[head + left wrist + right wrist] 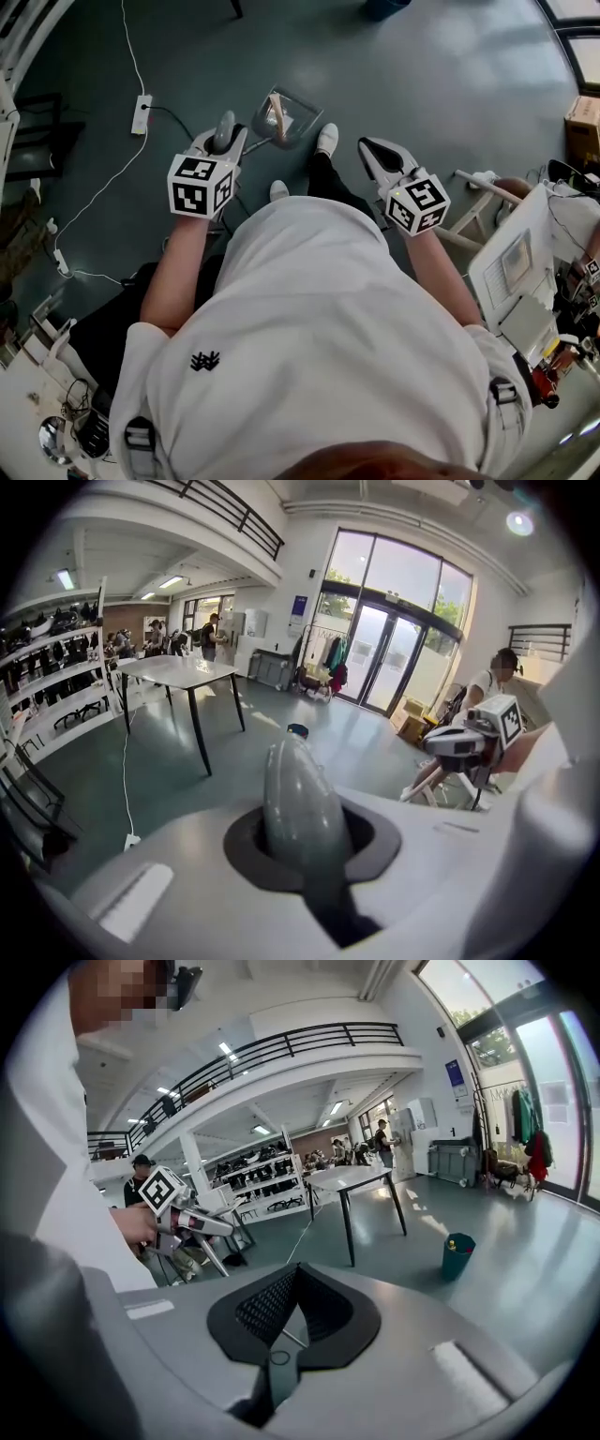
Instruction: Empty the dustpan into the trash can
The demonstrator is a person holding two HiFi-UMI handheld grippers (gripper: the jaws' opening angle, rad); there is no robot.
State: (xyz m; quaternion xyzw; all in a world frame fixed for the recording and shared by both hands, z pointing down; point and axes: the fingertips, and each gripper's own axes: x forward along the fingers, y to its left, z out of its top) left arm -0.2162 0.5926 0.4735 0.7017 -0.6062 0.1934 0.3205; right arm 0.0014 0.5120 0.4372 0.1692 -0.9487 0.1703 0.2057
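Observation:
My left gripper (225,139) is shut on the dustpan's rounded grey handle (298,803), which stands up between the jaws in the left gripper view. The dustpan's pan (284,116) hangs just beyond, over the floor by the person's shoes, with a brownish scrap inside. My right gripper (377,152) is held level beside it, shut and empty, its black pads (258,1309) meeting. A teal trash can (457,1253) stands on the floor some way off; its rim (297,730) peeks over the handle, and it shows at the top edge (384,7) of the head view.
A white power strip (142,112) and its cable lie on the floor to the left. A dark-legged table (178,672) stands in the open hall. A white desk with equipment (525,272) is close on the right, with a cardboard box (583,127) beyond.

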